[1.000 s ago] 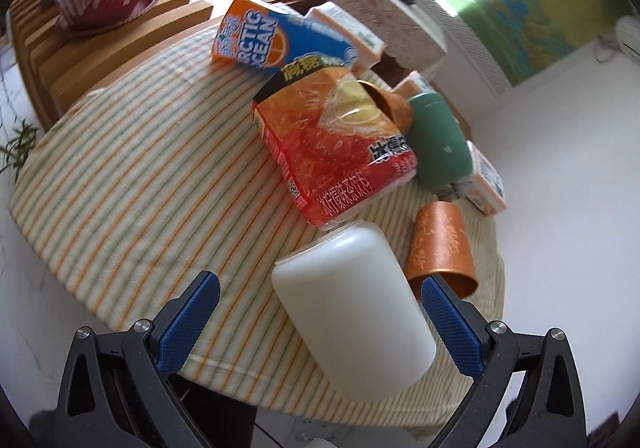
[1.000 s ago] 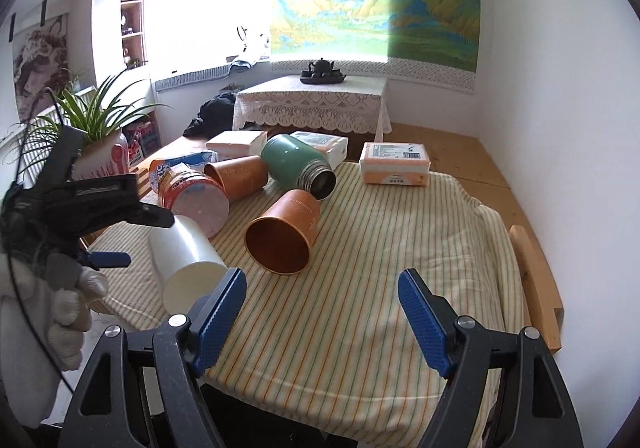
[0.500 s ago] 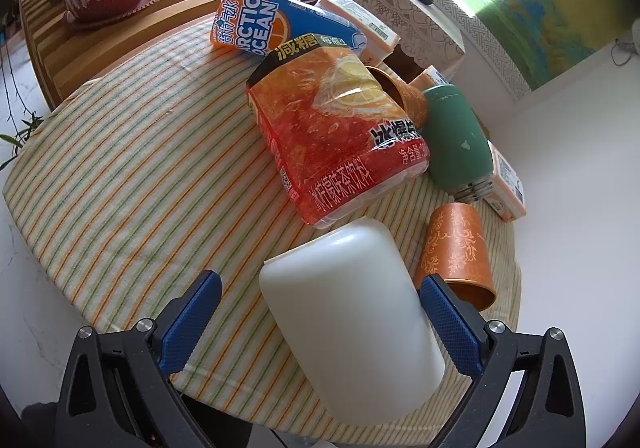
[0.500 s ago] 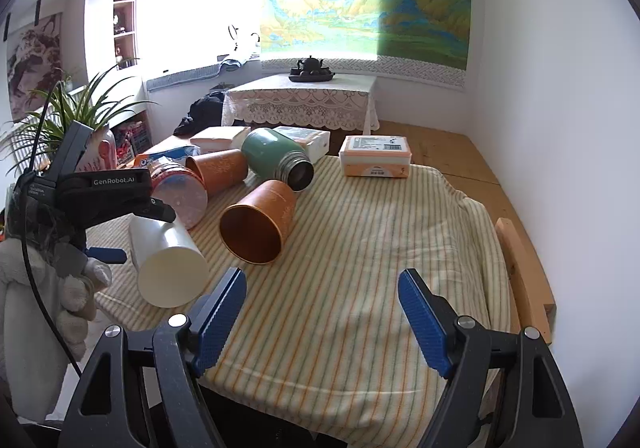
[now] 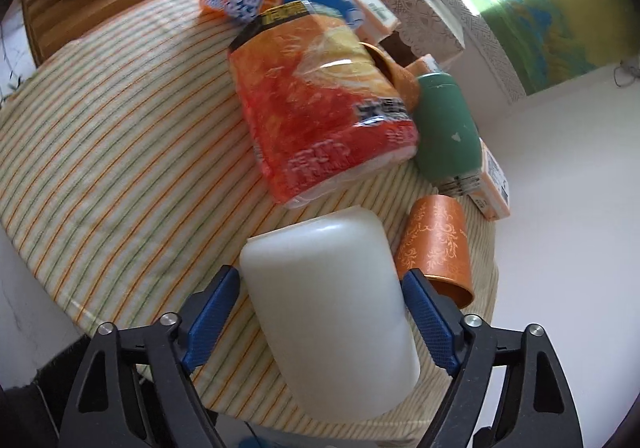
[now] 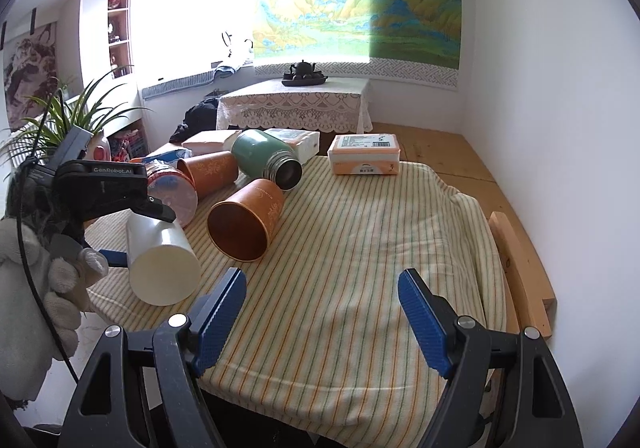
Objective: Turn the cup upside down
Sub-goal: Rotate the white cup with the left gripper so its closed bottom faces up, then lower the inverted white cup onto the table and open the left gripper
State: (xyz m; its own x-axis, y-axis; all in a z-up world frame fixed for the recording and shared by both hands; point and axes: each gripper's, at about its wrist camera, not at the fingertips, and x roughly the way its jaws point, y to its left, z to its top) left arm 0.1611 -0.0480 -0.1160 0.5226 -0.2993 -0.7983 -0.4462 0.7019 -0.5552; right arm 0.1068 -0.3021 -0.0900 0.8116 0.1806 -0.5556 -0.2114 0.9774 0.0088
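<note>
A white plastic cup point(image 5: 328, 312) lies on its side at the near edge of the striped tablecloth point(image 5: 104, 144). My left gripper point(image 5: 320, 312) has its blue pads against both sides of the cup, shut on it. In the right wrist view the cup point(image 6: 162, 262) points its open mouth toward me, with the left gripper point(image 6: 132, 232) clamped across it from the left. My right gripper point(image 6: 322, 322) is open and empty above the cloth, to the right of the cup.
An orange patterned cup point(image 6: 244, 224) lies on its side just right of the white cup. Behind it lie a green flask point(image 6: 266, 158), another orange cup point(image 6: 208, 172), a red-orange snack pack point(image 5: 320, 120), and boxes point(image 6: 364, 154). A wooden bar point(image 6: 520, 268) edges the right side.
My left gripper moved forward around the white cup and closed its jaws onto it. The right gripper shifted slightly and stayed open.
</note>
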